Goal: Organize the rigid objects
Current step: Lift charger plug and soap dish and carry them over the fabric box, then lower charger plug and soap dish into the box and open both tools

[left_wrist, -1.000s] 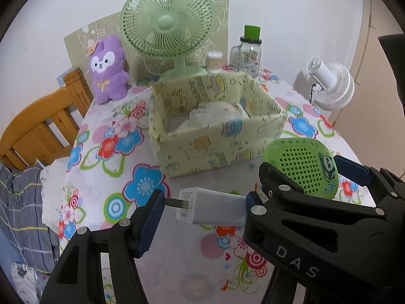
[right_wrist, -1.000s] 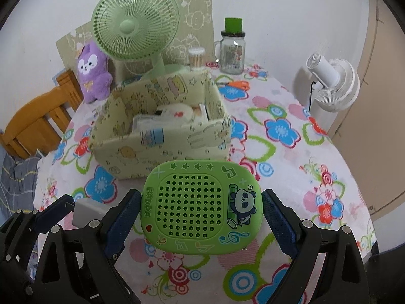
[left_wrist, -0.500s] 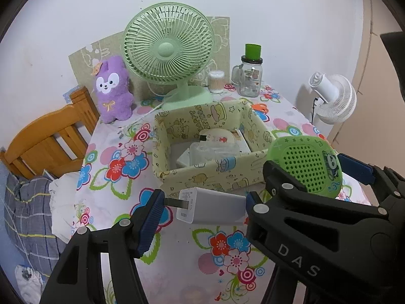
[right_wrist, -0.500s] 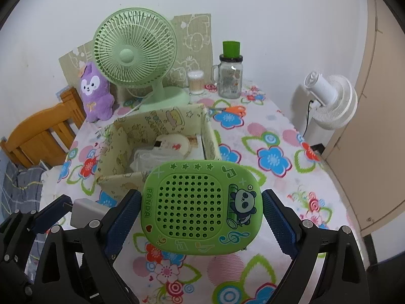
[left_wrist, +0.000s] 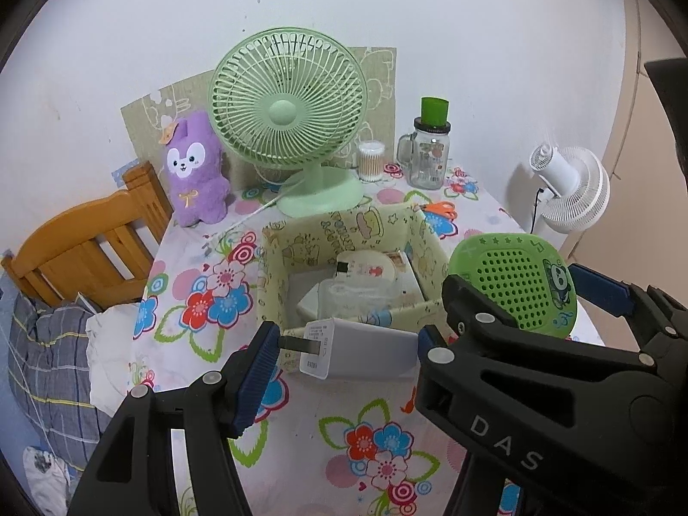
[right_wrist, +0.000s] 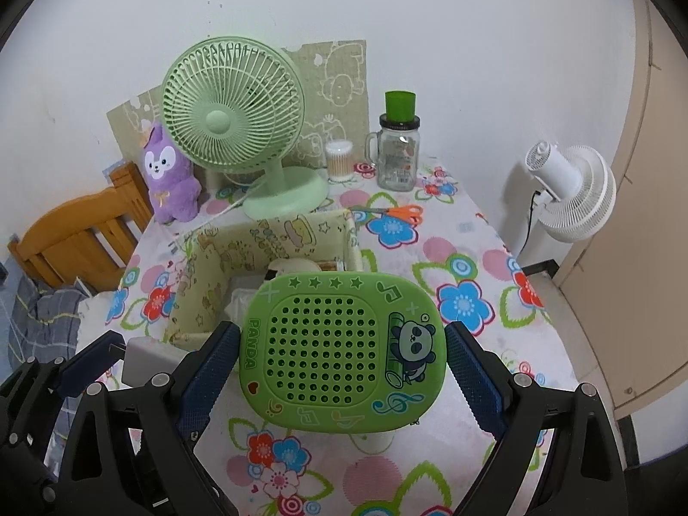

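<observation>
My left gripper (left_wrist: 344, 352) is shut on a white plug-in charger (left_wrist: 365, 354), held above the table just short of the near wall of a pale yellow patterned storage box (left_wrist: 275, 284). The box holds a round white item and clear plastic pieces. My right gripper (right_wrist: 342, 352) is shut on a green panda speaker (right_wrist: 344, 344), held above the table to the right of the box (right_wrist: 202, 284). The speaker also shows in the left wrist view (left_wrist: 516, 279). The charger shows at the lower left of the right wrist view (right_wrist: 144, 359).
A green desk fan (left_wrist: 288, 107), a purple plush (left_wrist: 193, 172), a cotton swab tub (left_wrist: 370, 161) and a glass jar with green lid (left_wrist: 428, 150) stand at the table's back. Orange scissors (right_wrist: 395, 213) lie behind the box. A wooden chair (left_wrist: 86, 241) stands left, a white fan (right_wrist: 567, 193) right.
Both grippers have risen and pulled back with their objects. The box now looks smaller and lower in both views, and its inside shows more.
</observation>
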Available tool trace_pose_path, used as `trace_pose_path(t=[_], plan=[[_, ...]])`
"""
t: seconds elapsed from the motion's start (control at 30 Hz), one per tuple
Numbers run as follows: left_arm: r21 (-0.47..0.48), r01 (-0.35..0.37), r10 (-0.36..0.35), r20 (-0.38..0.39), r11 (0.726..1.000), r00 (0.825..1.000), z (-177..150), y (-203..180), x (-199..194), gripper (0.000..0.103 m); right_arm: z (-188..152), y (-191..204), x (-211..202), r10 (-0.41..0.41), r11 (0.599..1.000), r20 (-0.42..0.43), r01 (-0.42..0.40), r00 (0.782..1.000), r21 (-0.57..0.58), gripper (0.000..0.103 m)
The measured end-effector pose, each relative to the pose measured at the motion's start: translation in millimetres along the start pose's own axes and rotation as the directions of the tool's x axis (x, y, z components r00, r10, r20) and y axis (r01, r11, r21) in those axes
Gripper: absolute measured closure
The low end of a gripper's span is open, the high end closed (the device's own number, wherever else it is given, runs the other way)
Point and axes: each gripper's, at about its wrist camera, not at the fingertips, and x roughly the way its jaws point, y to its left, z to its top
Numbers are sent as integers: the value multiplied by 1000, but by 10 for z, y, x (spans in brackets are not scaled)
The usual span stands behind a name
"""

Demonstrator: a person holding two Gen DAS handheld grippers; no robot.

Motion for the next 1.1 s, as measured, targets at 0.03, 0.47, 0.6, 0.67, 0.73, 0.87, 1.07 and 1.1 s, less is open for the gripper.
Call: trace_pose_path(t=[0.03,0.47,0.6,0.67,0.73,0.87,1.07,1.1], plan=[[2,0,0,2,1000,1000,20,-10,2,35,22,-7,6,3,1000,1,-3,1000,1,8],[-6,10,-10,7,1000,1000,272,-58,185,35,286,-75,186,12,1000,3,-12,1000,-16,8],[-8,11,-11,3,1000,1000,326,-60,252,35,339,-93,269,19,1000,-6,-19,1000,-16,8],[-10,11,-11,0,1000,1000,350,-60,285,35,361,-99,308,22,1000,-9,-22,1000,-16,8],[-14,9,-9,-2,1000,1000,376,-57,328,35,394,-95,359,27,999,-13,-27,1000,-25,8],[-25,5,-5,-9,1000,1000,411,-41,401,35,437,-81,438,34,999,-21,-35,999,-38,8],[-47,-7,6,-20,999,1000,459,17,541,35,509,-48,601,44,997,-37,-46,998,-63,8],[-54,-10,9,-23,998,1000,468,36,571,35,518,-47,625,44,997,-39,-46,998,-65,8]])
